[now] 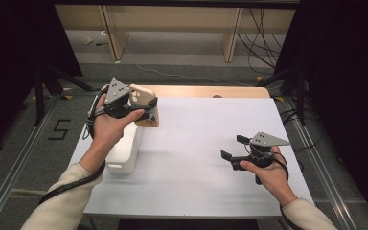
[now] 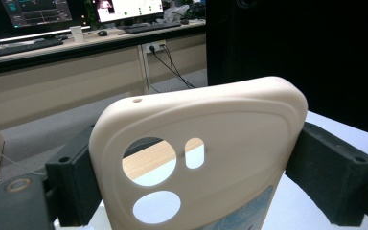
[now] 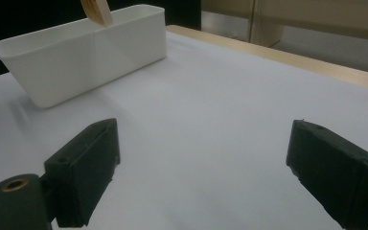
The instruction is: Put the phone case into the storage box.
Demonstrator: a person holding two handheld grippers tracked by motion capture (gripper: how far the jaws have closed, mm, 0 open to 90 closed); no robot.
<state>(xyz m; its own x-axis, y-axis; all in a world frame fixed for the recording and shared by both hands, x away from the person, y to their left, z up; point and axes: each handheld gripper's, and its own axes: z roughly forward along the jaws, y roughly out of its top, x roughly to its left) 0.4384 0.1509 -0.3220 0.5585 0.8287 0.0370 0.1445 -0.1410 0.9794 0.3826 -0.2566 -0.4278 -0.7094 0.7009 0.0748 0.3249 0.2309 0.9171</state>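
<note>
Jaws of the left gripper [image 1: 146, 106] are clamping the phone case [image 2: 196, 158] above the white bin [image 1: 124, 151]; lowering it level is advisable, while the right gripper [image 1: 235, 147] is idling wide open, empty.

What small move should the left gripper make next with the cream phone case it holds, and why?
Probably lower the cream rubbery phone case into the long white plastic bin. The left gripper clamps the case by its edges above the bin's far end, so it seems poised to drop in. The right gripper waits open over the white table sheet, holding nothing.
</note>
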